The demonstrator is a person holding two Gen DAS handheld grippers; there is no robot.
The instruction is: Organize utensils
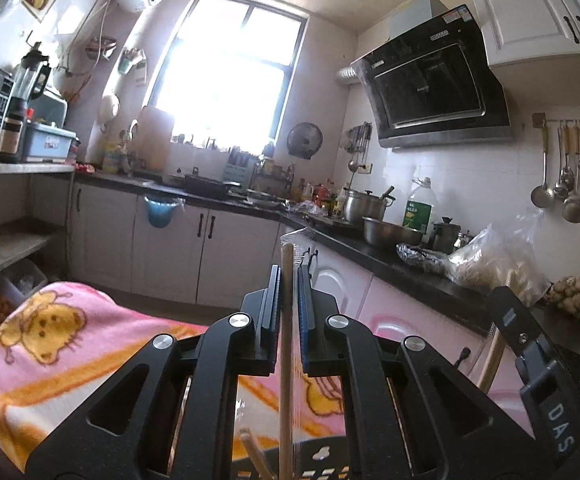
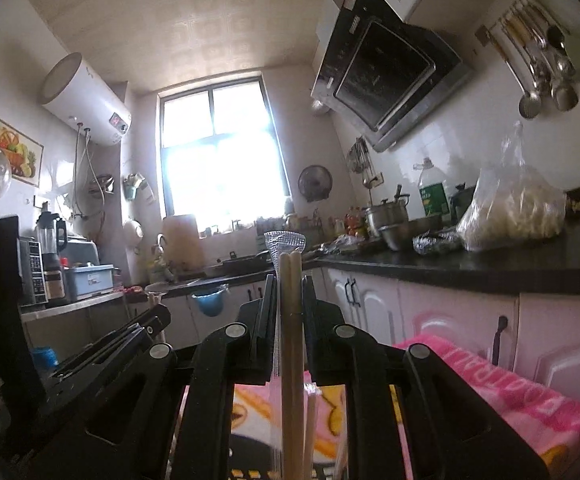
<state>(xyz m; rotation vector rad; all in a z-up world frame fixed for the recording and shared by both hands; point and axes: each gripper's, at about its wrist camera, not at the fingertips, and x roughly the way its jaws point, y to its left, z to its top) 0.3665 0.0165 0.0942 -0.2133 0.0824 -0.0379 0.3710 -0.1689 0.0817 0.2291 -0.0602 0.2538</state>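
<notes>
Left tongs (image 1: 288, 280): nearly pressed together around a single pale wooden chopstick (image 1: 286, 360), which stands upright between the blue-edged pads and sticks out past their tips.
Right tongs (image 2: 290, 292): narrowed onto a pair of pale wooden chopsticks in a clear plastic sleeve (image 2: 291, 320); the sticks stand upright in the gap and the sleeve's open end flares above the tips.
Beneath both: a pink blanket printed with yellow cartoon bears (image 1: 62, 332) covers the surface under the tongs.
Low edge, left view: a black slotted plastic holder (image 1: 329, 466) shows at the bottom, with another wooden stick end (image 1: 252, 452) leaning just beside the held chopstick.
Low edge, right view: further pale sticks (image 2: 309, 428) rise beside the held pair; where they rest cannot be told.
Other tongs: the right one's black body (image 1: 537, 364) shows at the right of the left view.
Backdrop: black kitchen surface (image 2: 449, 266) carrying a clear bag of pale food (image 2: 509, 204) and steel pots (image 2: 385, 216).
</notes>
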